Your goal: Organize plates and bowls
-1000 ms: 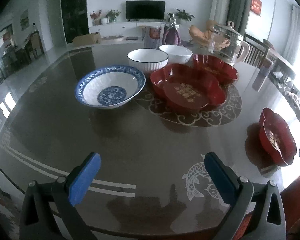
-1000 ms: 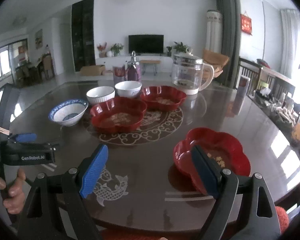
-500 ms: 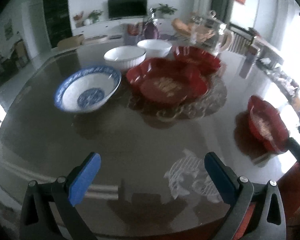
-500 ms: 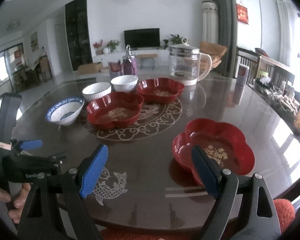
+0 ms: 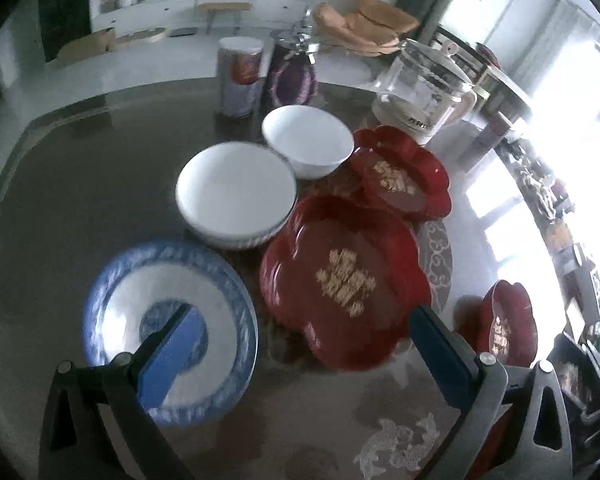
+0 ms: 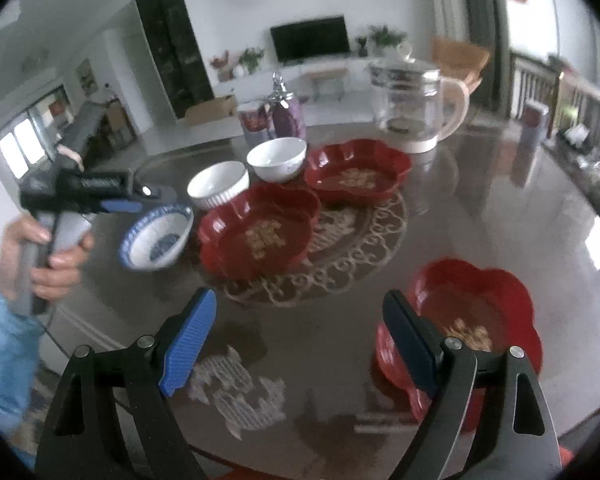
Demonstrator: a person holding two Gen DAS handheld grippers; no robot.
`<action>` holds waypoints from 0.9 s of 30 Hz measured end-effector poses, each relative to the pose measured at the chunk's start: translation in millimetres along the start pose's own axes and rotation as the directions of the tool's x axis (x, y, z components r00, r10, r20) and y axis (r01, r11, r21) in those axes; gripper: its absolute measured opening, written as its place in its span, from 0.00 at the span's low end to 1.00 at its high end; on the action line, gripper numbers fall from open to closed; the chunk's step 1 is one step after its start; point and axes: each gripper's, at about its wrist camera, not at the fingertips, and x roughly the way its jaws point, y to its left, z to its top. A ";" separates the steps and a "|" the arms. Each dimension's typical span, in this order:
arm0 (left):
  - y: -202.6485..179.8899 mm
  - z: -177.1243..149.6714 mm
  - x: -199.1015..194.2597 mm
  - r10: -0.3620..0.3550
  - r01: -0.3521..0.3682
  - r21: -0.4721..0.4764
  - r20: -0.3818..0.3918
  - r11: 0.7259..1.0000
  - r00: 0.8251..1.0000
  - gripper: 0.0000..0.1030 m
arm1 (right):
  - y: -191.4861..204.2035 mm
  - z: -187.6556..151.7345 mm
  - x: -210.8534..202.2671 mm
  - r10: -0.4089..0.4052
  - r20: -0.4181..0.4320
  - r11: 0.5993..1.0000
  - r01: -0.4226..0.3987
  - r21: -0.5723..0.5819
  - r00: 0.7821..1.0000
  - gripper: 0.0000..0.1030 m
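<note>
The left claw [image 5: 300,356] finger hides part of the motion-blurred blue bowl [image 5: 170,332]; the red plate [image 5: 508,326] at three o'clock is glare-washed.

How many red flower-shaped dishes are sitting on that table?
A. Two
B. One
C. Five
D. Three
D. The right-hand camera shows two red dishes side by side on the table's round pattern, a nearer one and a farther one, and a third red dish alone near the table's edge.

Patterned bowl [image 5: 172,332] left of two plates [image 5: 344,276], two bowls [image 5: 236,196] behind, kettle [image 5: 424,92] farthest back.
</note>
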 end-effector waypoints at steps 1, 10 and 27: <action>1.3 7.5 5.1 -0.005 0.005 -0.004 -0.007 1.000 1.000 0.99 | -2.5 12.1 5.9 0.010 -0.032 1.000 -0.010 0.022 0.999 0.85; 10.0 28.3 50.0 0.069 -0.068 0.018 -0.071 0.997 0.995 0.98 | -18.5 48.7 64.4 0.098 -0.198 0.984 -0.066 0.165 0.975 0.85; 8.1 23.6 78.2 0.072 -0.076 -0.016 -0.165 0.997 0.984 0.81 | -65.1 53.5 150.7 0.123 -0.368 0.948 0.000 0.319 0.922 0.85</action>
